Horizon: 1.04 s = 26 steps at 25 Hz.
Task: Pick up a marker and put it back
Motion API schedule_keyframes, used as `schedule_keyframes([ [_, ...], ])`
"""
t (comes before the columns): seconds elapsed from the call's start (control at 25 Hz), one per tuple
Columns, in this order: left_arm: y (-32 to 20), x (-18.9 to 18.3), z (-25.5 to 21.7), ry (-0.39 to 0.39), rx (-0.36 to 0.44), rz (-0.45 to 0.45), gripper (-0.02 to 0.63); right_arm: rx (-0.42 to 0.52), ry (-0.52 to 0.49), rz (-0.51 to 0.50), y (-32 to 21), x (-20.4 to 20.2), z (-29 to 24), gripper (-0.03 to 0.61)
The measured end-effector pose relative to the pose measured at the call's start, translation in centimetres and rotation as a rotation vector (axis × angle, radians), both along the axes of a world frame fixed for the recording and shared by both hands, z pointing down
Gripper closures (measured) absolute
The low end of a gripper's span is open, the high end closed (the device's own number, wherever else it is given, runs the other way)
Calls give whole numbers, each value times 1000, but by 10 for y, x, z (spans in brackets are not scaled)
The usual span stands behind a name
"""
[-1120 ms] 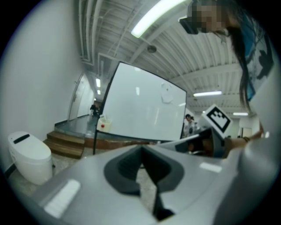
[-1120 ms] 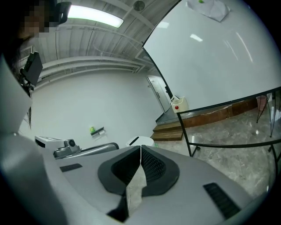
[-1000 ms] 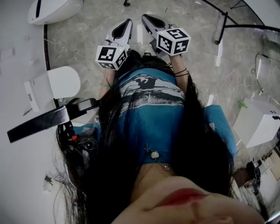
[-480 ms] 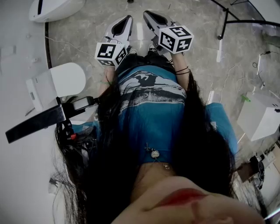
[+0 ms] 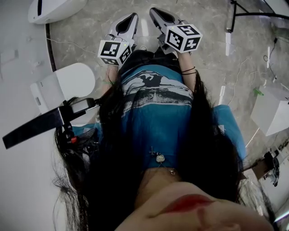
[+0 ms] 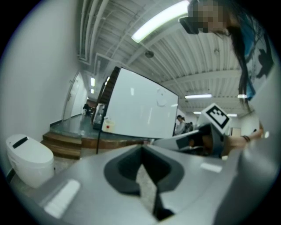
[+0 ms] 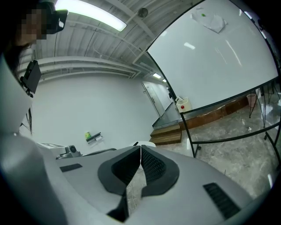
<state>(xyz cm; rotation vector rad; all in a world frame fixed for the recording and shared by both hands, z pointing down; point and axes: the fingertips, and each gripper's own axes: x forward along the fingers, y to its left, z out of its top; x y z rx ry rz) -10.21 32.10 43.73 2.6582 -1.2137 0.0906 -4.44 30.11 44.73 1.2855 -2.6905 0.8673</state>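
No marker shows clearly in any view. Both grippers are held side by side in front of the person's body, above the stone floor. My left gripper is shut with its pads meeting and nothing between them. My right gripper is likewise shut and empty, its ribbed pads touching at the tip. In the left gripper view the right gripper's marker cube shows at the right. A small shelf with a green item hangs on the far white wall.
A large whiteboard on a black-legged stand is ahead to the right. White rounded units sit at the left, a black bar juts out near the person's hip, and a white box stands at the right.
Both grippers have drifted slightly up and right in the head view and stay shut. The surroundings have shifted a little with the head's motion.
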Motion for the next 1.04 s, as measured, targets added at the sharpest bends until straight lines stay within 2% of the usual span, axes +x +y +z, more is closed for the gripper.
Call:
schedule_keyframes([
  [0.52,-10,-10,5,12,-2,4,612,-1,34,20,-4,-2,6,566],
  [0.8,-28,23,-4,6,-3,-5,612,-2,34,5,-21,29,-4,566],
  [1.04,-30,50,-6,13,-3,52,612,2,48,63,-18,58,-9,566],
])
